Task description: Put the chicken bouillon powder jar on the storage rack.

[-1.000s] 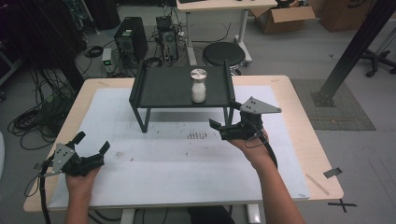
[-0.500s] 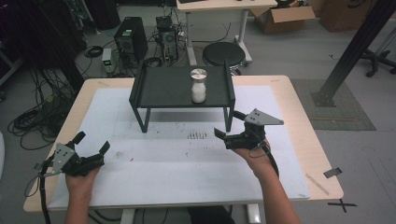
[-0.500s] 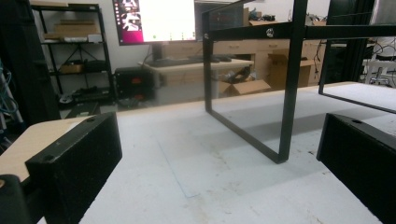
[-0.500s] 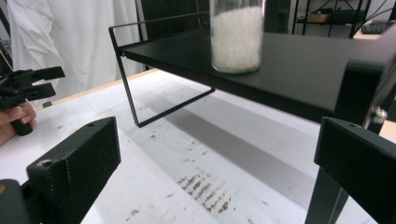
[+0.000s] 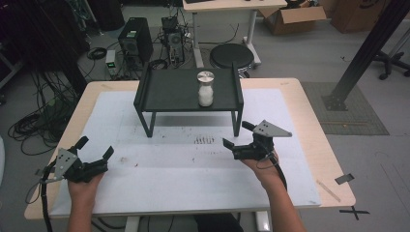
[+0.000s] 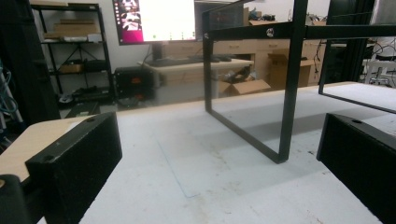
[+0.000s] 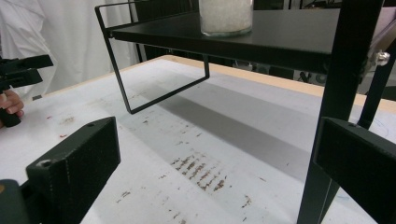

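We find no label or readable writing on the jar (image 5: 206, 89); in the left gripper view a lit monitor (image 6: 154, 19) stands far behind, but its text is too small to read. The jar is clear glass with a silver lid, holds a white grainy material, and stands upright, so its long axis is vertical and the lid points up. It stands on the black shelf (image 5: 169, 91), right of the shelf's middle and near its front edge, at about 12 o'clock on the white mat (image 5: 183, 169) that covers the table (image 5: 309, 116). In the right gripper view we see the jar's lower part (image 7: 226, 16) on the shelf top, above and beyond the jaws. The right gripper (image 5: 238, 136) sits at about 3 o'clock on the mat, just beside the shelf's front right leg, and its jaws are spread apart with nothing between them; they point toward 10 o'clock. The right hand (image 5: 263, 166) holds it from behind, with the forearm coming in from 6 o'clock. The left gripper (image 5: 95, 147) is at about 8 o'clock, well apart from the shelf, its jaws also spread wide and empty, pointing toward 2 o'clock. The left hand (image 5: 83, 186) grips it low over the mat.
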